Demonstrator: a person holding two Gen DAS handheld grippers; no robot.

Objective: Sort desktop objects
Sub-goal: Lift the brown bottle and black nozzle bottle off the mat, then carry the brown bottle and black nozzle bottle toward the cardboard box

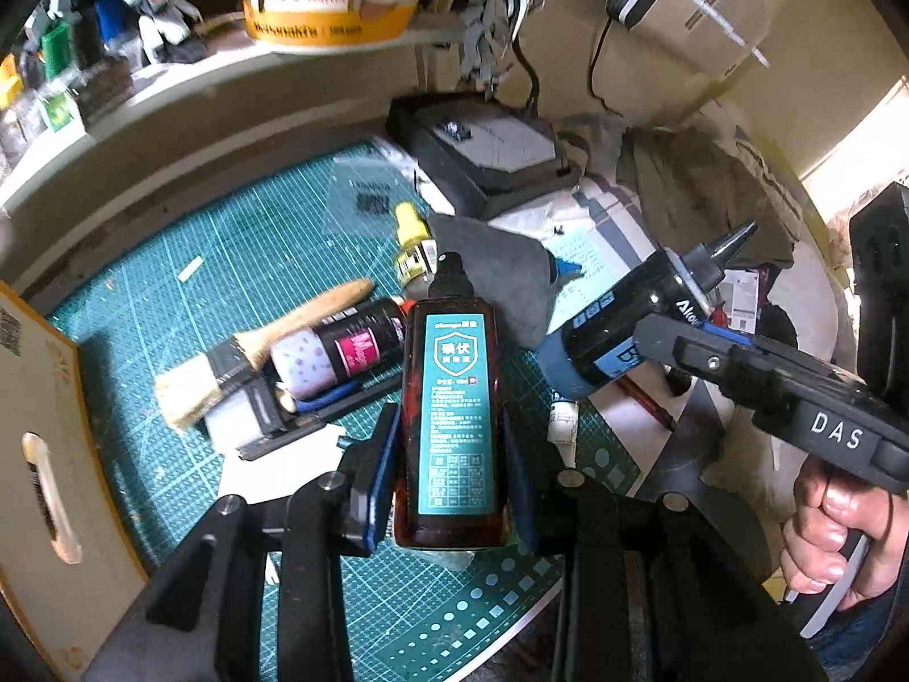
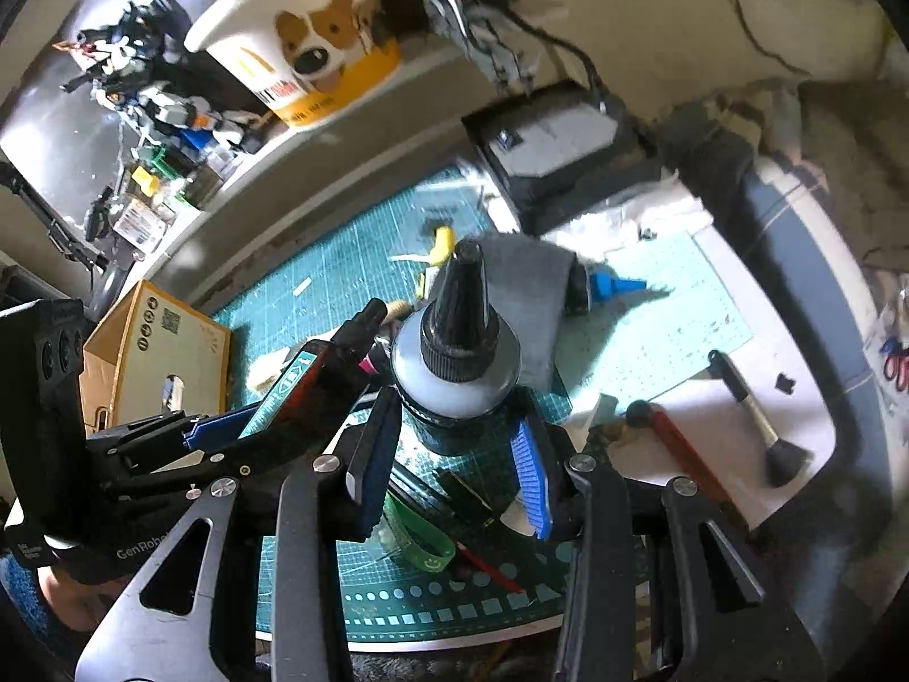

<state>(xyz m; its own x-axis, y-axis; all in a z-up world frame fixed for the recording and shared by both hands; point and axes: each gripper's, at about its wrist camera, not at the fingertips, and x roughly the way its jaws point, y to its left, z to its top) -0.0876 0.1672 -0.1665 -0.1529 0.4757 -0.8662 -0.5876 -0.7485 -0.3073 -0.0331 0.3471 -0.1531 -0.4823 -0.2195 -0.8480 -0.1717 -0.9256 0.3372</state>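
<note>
Cluttered hobby surface [image 1: 238, 238] with green cutting mat, shelf behind: both tongs loaded, bottles held above the mat.

Left tongs [image 1: 451, 477] clamp a dark amber bottle with teal label [image 1: 454, 409], cap pointing far. Right tongs [image 2: 457, 454] grip a black nozzle-capped bottle with blue label [image 2: 457, 352] low on its body, nozzle up and far. Below lie a wooden-handled paintbrush [image 1: 255, 352], a pink-labelled black bottle [image 1: 346, 352] and a grey cloth [image 1: 500, 278]. Risks, as judged: the bottles are smooth and round, so either may rotate or slip between the pads; the two tools are close, so crossing paths could knock one bottle loose; setting down on clutter could topple it.
</note>
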